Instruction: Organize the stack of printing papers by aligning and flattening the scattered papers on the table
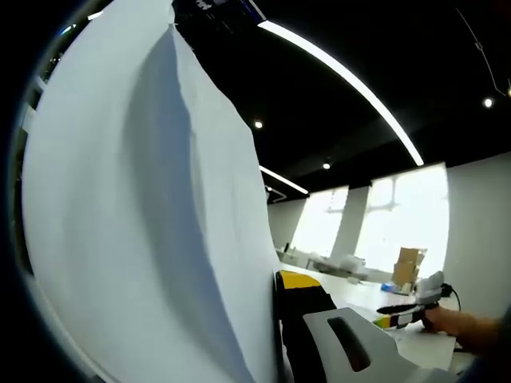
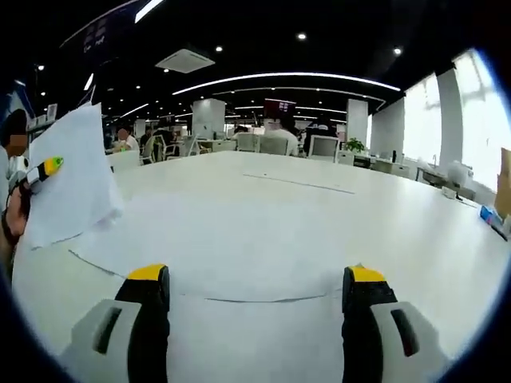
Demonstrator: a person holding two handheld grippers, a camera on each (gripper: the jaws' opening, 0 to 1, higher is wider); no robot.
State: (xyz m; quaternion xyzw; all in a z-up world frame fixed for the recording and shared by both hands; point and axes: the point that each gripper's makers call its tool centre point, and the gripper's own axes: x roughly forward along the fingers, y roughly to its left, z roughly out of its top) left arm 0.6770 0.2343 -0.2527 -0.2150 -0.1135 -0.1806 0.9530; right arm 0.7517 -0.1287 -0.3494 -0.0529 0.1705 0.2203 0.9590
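A stack of white printing papers (image 1: 144, 223) stands lifted on edge and bowed, covering the left half of the left gripper view. My left gripper (image 1: 275, 286) is shut on its lower edge; one yellow-tipped finger (image 1: 302, 307) presses the sheets and the other is hidden behind them. In the right gripper view the same papers (image 2: 72, 179) hang above the table's left end from the left gripper (image 2: 44, 170), held by a hand. My right gripper (image 2: 255, 275) hovers low over the white table (image 2: 263, 231), open with nothing between its jaws. It also shows far right as the right gripper (image 1: 403, 313).
The long white table runs far ahead, with thin seam lines (image 2: 239, 300) across it. Chairs, monitors (image 2: 323, 146) and seated people line the far end. A cardboard box (image 1: 409, 267) stands by the bright windows, and a blue item (image 2: 491, 217) lies at the table's right edge.
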